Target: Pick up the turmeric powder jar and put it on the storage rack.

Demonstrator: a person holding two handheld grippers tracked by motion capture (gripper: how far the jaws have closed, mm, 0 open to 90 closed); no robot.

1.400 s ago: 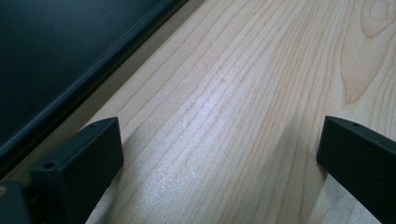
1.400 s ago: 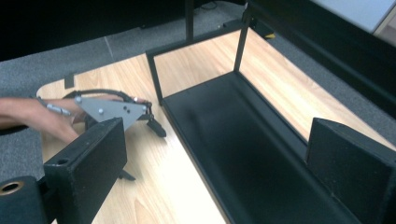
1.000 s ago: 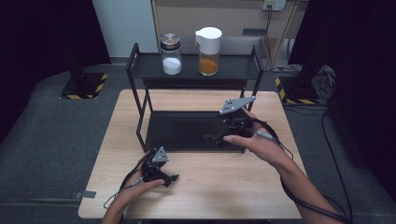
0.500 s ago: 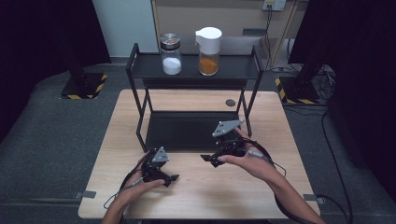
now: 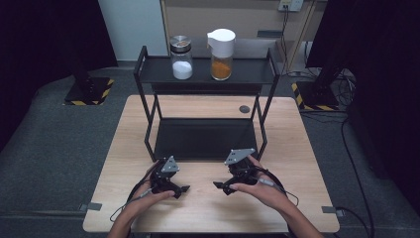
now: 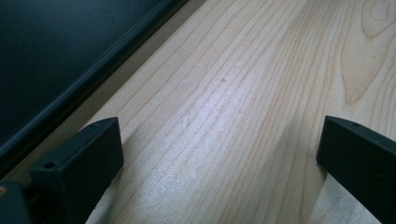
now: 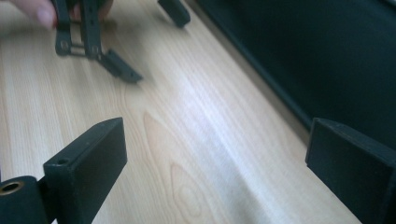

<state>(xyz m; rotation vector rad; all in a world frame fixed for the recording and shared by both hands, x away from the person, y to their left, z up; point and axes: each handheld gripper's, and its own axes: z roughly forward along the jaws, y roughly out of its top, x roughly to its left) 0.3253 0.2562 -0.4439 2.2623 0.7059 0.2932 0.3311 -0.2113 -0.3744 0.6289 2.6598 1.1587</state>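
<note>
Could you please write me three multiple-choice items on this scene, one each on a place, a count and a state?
1. Where do the two clear glass jars stand?
A. on the top shelf of the black metal rack
B. on the wooden table
C. on the floor

2. How many jars are there?
A. one
B. two
C. four

3. How do the right tongs stand?
A. shut on a jar
B. shut, empty
C. open, empty

Key:
1 A: the white-filled jar and orange-filled jar sit on the rack.
2 B: two show.
3 C: right tongs gape over bare table.
</note>
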